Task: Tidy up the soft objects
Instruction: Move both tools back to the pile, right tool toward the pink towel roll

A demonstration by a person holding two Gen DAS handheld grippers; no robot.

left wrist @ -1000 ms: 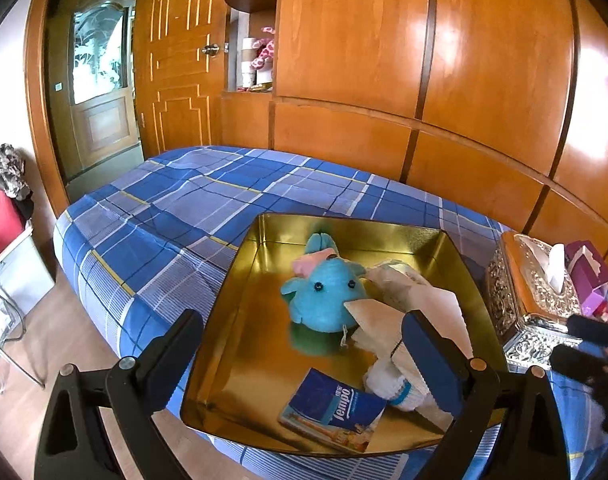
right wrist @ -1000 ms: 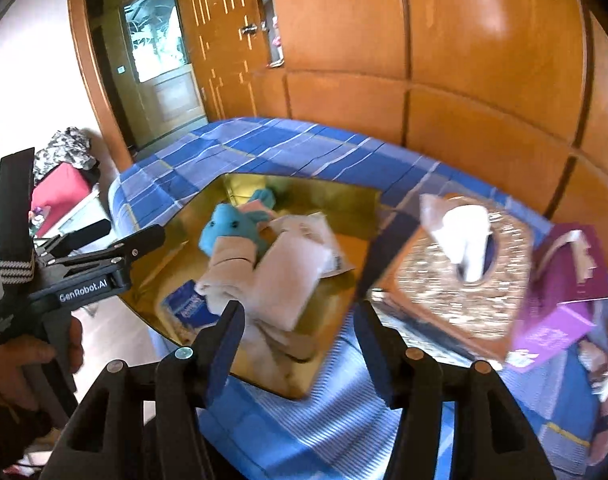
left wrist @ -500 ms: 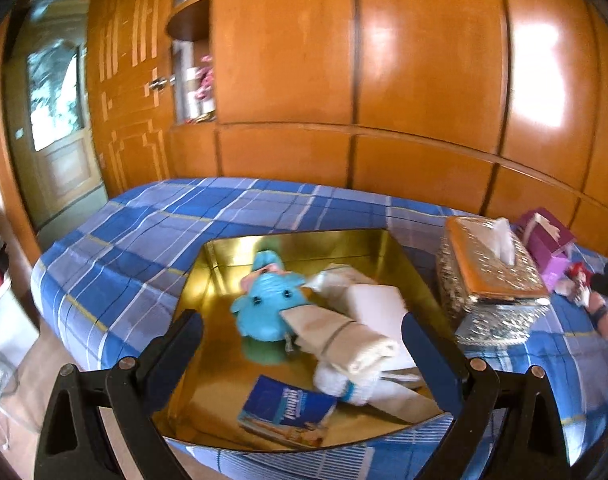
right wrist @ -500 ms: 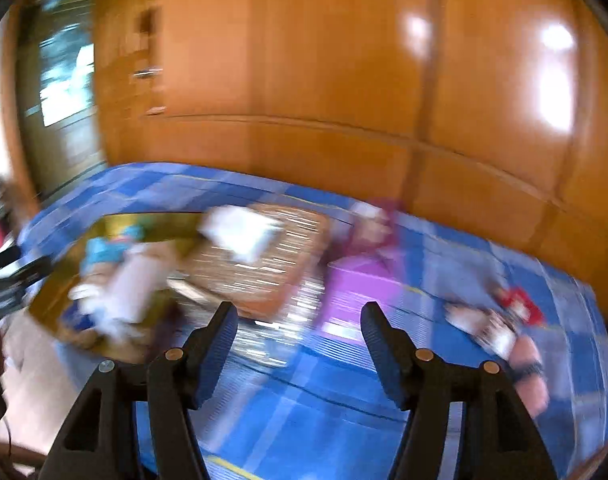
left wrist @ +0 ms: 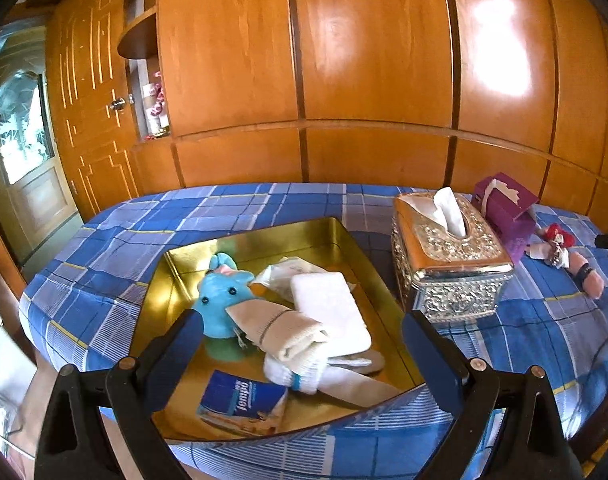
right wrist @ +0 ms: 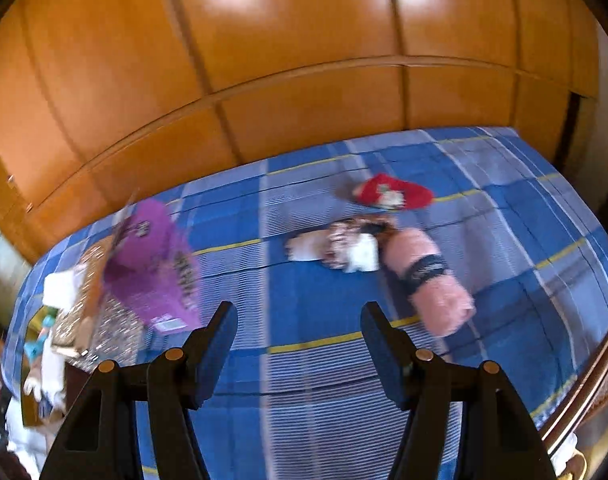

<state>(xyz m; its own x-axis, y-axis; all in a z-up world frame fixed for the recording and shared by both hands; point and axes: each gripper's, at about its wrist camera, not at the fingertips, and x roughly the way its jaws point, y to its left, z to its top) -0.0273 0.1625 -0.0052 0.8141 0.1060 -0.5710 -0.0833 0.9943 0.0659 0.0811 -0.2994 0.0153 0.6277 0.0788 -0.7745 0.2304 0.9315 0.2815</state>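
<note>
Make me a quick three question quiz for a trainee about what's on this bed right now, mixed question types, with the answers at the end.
1. True or false: the blue plush toy lies inside the gold tray.
2. Multiple choice: what lies closest ahead of the right gripper? A) a blue tissue packet B) the pink rolled towel with a dark band C) a remote control
3. Fill in: the silver tissue box stands on the bed beside the tray, and behind it is a ______ box.

Key: 1 true; 2 B; 3 purple. Both the right gripper and the left gripper have fingers apart and hold nothing.
</note>
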